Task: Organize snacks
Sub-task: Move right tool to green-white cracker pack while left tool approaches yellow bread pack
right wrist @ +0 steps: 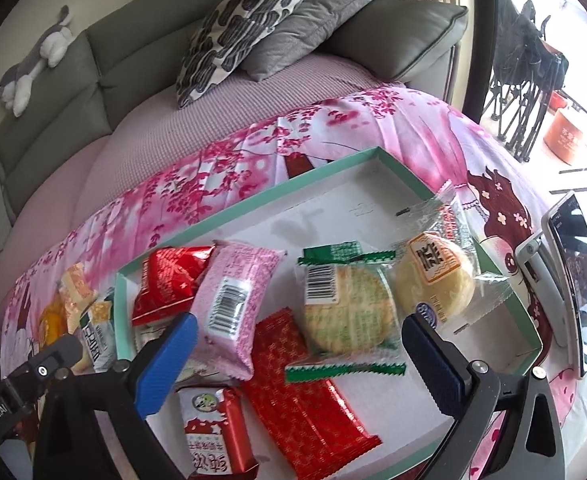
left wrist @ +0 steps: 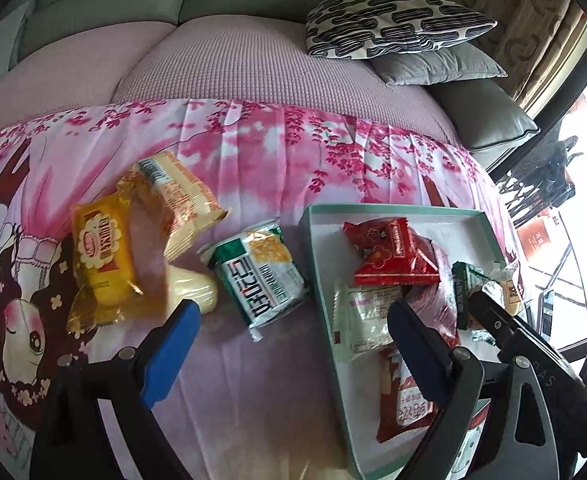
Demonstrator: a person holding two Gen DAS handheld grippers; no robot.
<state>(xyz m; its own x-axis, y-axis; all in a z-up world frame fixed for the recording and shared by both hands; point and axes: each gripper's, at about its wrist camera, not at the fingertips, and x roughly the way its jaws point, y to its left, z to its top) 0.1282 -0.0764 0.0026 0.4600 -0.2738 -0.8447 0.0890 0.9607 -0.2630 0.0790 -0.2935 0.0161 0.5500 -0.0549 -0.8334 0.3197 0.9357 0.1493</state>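
A shallow mint-rimmed tray (right wrist: pixel 253 194) lies on a pink floral cloth. It holds a pink pack (right wrist: pixel 233 300), a red pack (right wrist: pixel 165 284), a green-edged round cake (right wrist: pixel 345 308), a pale round pastry (right wrist: pixel 433 280), a flat red pack (right wrist: pixel 305 392) and a red-and-white pack (right wrist: pixel 213 432). My right gripper (right wrist: pixel 301 360) hangs open above them, touching none. Left of the tray (left wrist: pixel 313 248), on the cloth, lie a green-and-white pack (left wrist: pixel 259 276), a yellow pack (left wrist: pixel 101 256), a cream-and-orange pack (left wrist: pixel 177 200) and a pale pastry (left wrist: pixel 197 288). My left gripper (left wrist: pixel 293 324) stands open and empty, just short of the green-and-white pack.
A phone on a white stand (right wrist: pixel 573 272) leans at the tray's right end. Behind the cloth runs a grey sofa with a patterned cushion (left wrist: pixel 393 24) and a grey cushion (left wrist: pixel 437 64). A plush toy (right wrist: pixel 33 60) lies on the sofa back. Folded chairs (right wrist: pixel 525 80) stand by the window.
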